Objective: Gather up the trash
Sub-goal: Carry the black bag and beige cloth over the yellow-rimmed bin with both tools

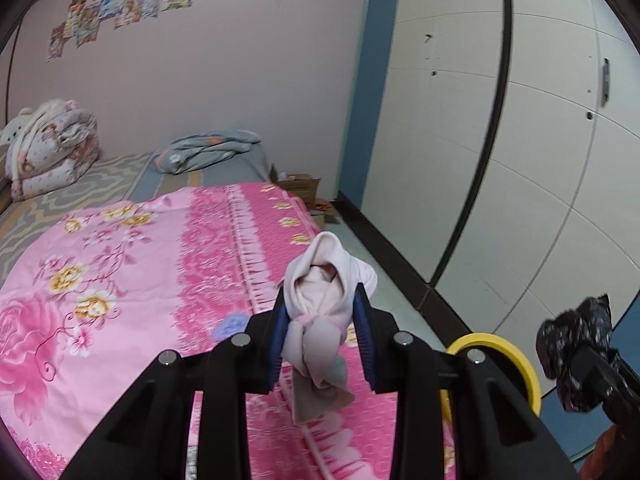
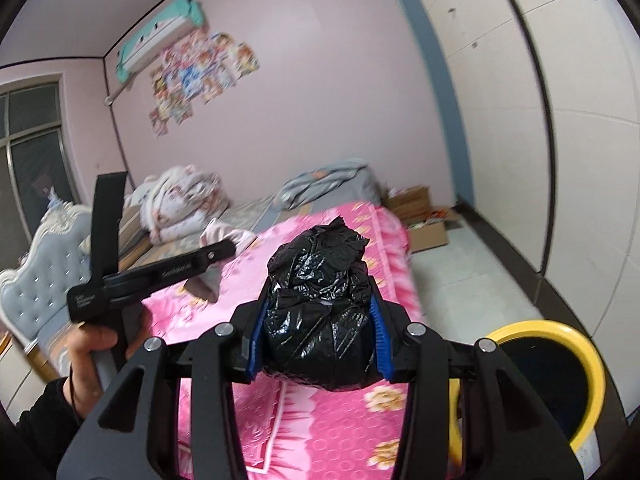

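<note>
- My left gripper [image 1: 323, 322] is clamped on a pale pink rag [image 1: 322, 300]: its blue pads [image 1: 280, 344] press both sides, the top bunched above the fingertips and the tail drooping below them, all of it held clear above the bed [image 1: 120, 280].
- My right gripper [image 2: 318, 334] is closed on a crumpled black bag [image 2: 320, 320], pads tight against its sides, the wad bulging up past the fingertips and also off the bed.
- From the right wrist, the left gripper shows side-on at the left, the rag poking past its tip, with the hand [image 2: 90, 364] and dark sleeve [image 2: 44, 412] holding its handle.
- From the left wrist, the right gripper and its black bag appear at the right edge, above the floor.
- A yellow-rimmed bin [image 2: 560, 380] stands on the floor just off the bed's right edge, below and right of both grippers; its inside is dark.
- The pink floral sheet [image 1: 224, 248] covers the near part of the bed; beyond it lies a grey patterned cover.
- At the far end sit a folded quilt [image 1: 52, 148] towards the left corner and a grey bundle [image 1: 208, 152] towards the right corner.
- Open cardboard boxes [image 2: 424, 216] rest on the floor past the bed's far right corner.
- Posters [image 2: 196, 76] dot the pink back wall.
</note>
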